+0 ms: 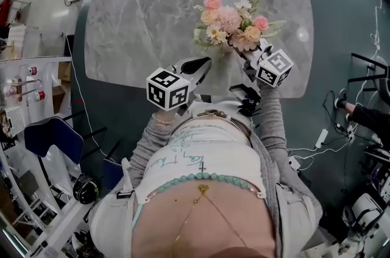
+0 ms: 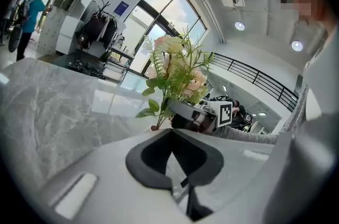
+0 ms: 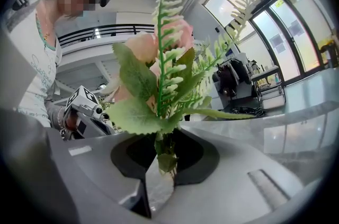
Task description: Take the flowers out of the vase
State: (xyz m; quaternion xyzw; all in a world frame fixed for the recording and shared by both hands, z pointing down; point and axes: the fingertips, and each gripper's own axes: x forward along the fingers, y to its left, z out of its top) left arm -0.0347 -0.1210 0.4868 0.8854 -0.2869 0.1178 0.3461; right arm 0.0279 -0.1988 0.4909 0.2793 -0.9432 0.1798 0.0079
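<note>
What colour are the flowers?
Pink, peach and white flowers with green leaves, clearest in the head view.

Desk [image 1: 140, 13] bare across upper left and centre of frame: wide passage there. Flowers [image 1: 234, 22] block centre right, stems clamped in right claw [image 1: 245, 48]. Left claw [image 1: 203, 63] just beside them at the desk's near edge, with only a narrow gap between. Blue chair [image 1: 52, 135] lower left, off the desk.
</note>
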